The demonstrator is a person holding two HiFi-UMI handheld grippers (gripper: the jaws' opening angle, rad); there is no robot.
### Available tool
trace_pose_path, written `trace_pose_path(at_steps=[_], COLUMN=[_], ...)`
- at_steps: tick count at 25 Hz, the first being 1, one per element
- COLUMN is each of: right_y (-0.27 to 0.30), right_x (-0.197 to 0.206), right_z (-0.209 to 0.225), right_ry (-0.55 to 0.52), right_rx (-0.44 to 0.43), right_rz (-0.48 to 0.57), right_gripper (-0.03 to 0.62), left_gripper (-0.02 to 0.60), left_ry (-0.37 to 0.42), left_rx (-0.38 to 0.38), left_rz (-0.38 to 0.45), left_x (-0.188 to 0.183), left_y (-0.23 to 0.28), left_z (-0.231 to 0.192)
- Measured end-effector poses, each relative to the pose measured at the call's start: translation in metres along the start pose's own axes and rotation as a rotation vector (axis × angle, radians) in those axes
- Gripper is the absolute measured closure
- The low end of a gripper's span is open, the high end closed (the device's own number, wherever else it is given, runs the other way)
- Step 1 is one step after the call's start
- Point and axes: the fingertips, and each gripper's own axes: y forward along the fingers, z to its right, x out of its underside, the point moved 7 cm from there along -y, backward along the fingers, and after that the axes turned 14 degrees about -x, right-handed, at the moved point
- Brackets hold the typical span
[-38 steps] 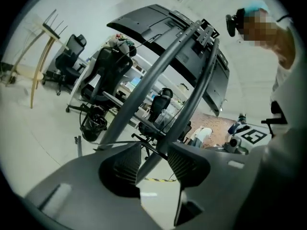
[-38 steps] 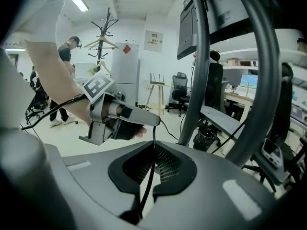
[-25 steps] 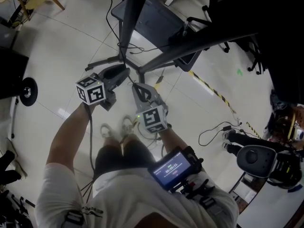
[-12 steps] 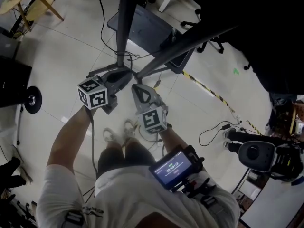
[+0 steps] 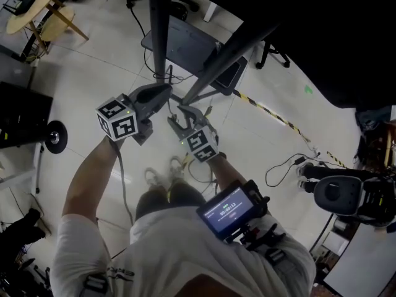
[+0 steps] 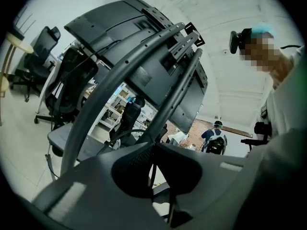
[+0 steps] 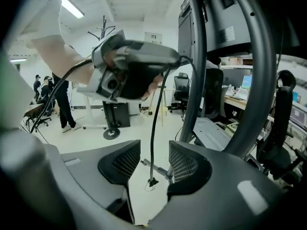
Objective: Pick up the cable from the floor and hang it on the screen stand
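Head view: black cable (image 7: 152, 128) held up beside the screen stand (image 5: 159, 30).
Pale floor (image 5: 93, 67) fills the frame, and the stand's dark poles rise at upper centre. Just below them is the left hand-held gripper (image 5: 162, 93); its jaws have just been closing and now pinch the cable. The right hand-held gripper (image 7: 154, 159), at frame centre, has just been opening. Its jaws stand wide, the cable's free end dangling between them, touching neither pad.
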Motion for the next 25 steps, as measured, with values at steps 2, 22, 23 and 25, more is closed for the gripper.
trace_pose_path(at_steps=[2, 22, 23, 25], right_y=[-0.005, -0.109, -0.116, -0.131], right_x=[-0.01, -0.206, -0.213, -0.226], right_z=[-0.005, -0.033, -0.033, -0.032], right_ry=[-0.011, -0.288, -0.302, -0.323], right_rx=[0.002, 0.244, 0.26, 0.29], right_rz=[0.001, 0.196, 0.201, 0.209], right_gripper=[0.397, 0.569, 0.569, 0.569], left_gripper=[0.565, 0.561, 0.56, 0.56], left_ry=[0.025, 0.207, 0.215, 0.234], left_rx=[0.013, 0.022, 0.023, 0.019], left_rz=[0.015, 0.278, 0.296, 0.32], left_x=[-0.021, -0.219, -0.225, -0.238], left_y=[-0.006, -0.097, -0.102, -0.11], left_z=[0.014, 0.14, 0.143, 0.149])
